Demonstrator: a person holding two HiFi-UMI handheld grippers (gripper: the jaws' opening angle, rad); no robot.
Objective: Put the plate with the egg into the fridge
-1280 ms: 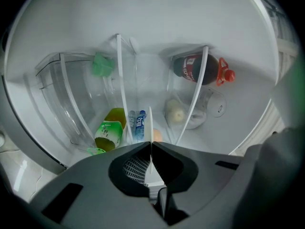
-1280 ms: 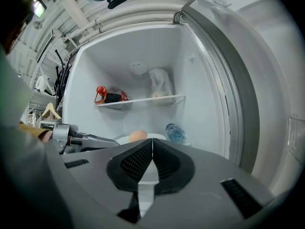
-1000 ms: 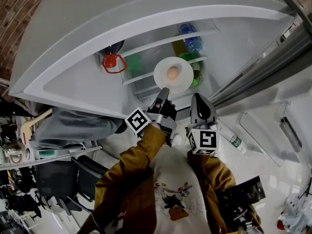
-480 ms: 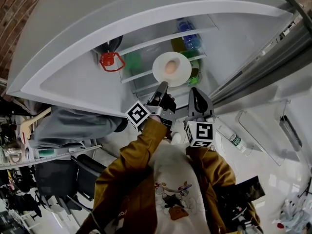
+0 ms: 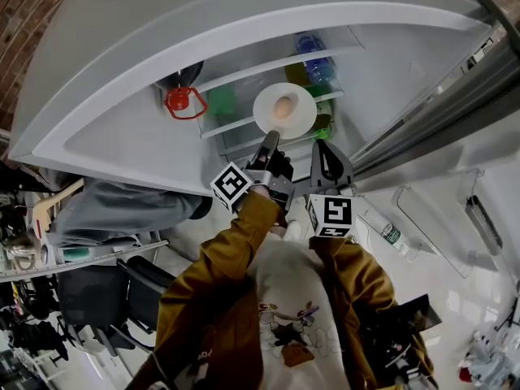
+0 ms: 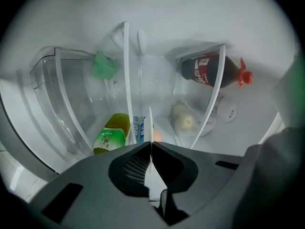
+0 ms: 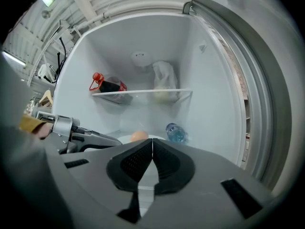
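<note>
Plate [image 5: 299,122]: white, with the egg [image 5: 282,106] on it, held inside the open fridge [image 5: 244,47], below the glass shelf.
Left gripper [image 5: 270,140]: I read its jaws as nipped narrow on the plate's near rim, with the plate edge-on between them.
Right gripper [image 5: 319,145]: jaws pressed together on nothing, just beside the plate's right edge.
Shelf [image 7: 143,92]: I see a cola bottle [image 7: 110,86] lying on it.
Lower down: green bottle [image 6: 110,137] and water bottle [image 7: 175,132].

head view looks steeply down; both gripper views face close into the same fridge [image 7: 143,37]
</note>
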